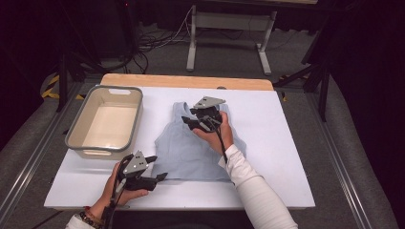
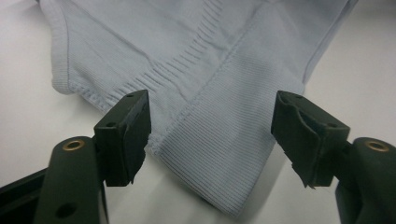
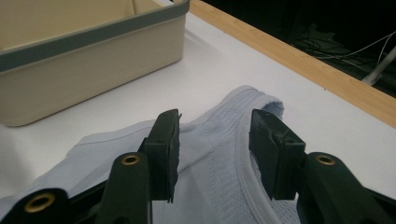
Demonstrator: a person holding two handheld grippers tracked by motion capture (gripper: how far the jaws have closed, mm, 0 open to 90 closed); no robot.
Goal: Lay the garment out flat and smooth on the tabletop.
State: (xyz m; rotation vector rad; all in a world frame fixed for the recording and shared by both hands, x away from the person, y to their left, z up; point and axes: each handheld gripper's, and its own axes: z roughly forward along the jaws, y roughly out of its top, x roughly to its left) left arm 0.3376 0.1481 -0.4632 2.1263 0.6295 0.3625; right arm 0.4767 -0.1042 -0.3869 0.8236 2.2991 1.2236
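A pale blue sleeveless top (image 1: 191,143) lies flat on the white table, straps at the far end. My left gripper (image 1: 157,168) hovers at the top's near left hem corner, open. In the left gripper view its jaws straddle the ribbed hem corner (image 2: 219,154) without closing on it, left gripper (image 2: 212,135). My right gripper (image 1: 188,120) is over the top's far left strap, open. In the right gripper view its jaws stand either side of the strap (image 3: 224,135), right gripper (image 3: 215,140), cloth between them but not pinched.
A beige bin with a grey rim (image 1: 76,131) stands empty at the table's left, also close by in the right gripper view (image 3: 93,32). A wooden strip (image 1: 186,81) runs along the table's far edge. Bare white surface (image 1: 282,138) lies right of the top.
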